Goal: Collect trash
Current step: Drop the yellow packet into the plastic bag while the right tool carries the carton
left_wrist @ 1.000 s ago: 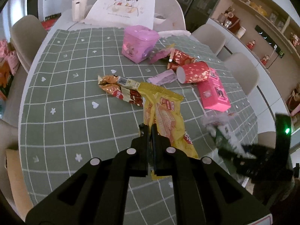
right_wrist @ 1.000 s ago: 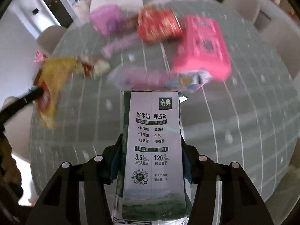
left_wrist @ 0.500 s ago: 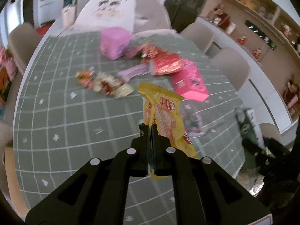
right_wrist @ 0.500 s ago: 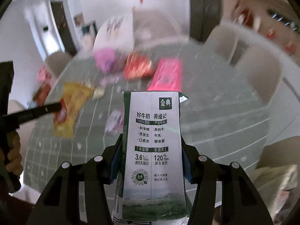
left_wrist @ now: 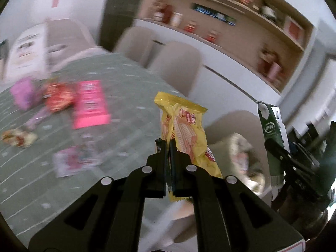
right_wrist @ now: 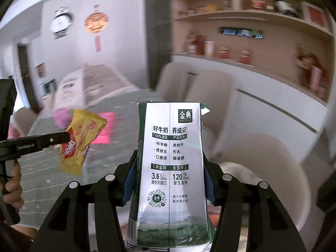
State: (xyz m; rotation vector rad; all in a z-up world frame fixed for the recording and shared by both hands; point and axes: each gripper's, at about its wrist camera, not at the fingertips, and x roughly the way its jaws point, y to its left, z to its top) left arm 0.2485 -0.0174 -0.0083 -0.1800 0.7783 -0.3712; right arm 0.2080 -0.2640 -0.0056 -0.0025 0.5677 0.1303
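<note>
My left gripper [left_wrist: 167, 145] is shut on a yellow biscuit wrapper [left_wrist: 184, 130], which hangs in the air past the right edge of the green checked table [left_wrist: 130, 113]. From the right wrist view the same wrapper [right_wrist: 80, 140] shows at the left, pinched by the left gripper [right_wrist: 68, 136]. My right gripper [right_wrist: 170, 157] is shut on a white and green milk carton [right_wrist: 171, 168], held upright; the carton [left_wrist: 271, 130] also appears at the right of the left wrist view. Both are lifted off the table.
Several wrappers stay on the table: a pink box [left_wrist: 89, 103], a red packet [left_wrist: 58, 96], a purple box [left_wrist: 23, 93] and a flat pink wrapper [left_wrist: 73, 161]. Beige chairs [left_wrist: 176, 67] ring the table. A crumpled pale bag [left_wrist: 241, 151] sits low at the right. Shelves [right_wrist: 252, 31] line the wall.
Both grippers rose and swung right, away from the table centre toward the chairs and shelves, each keeping its item. The table litter slid to the left of both views.
</note>
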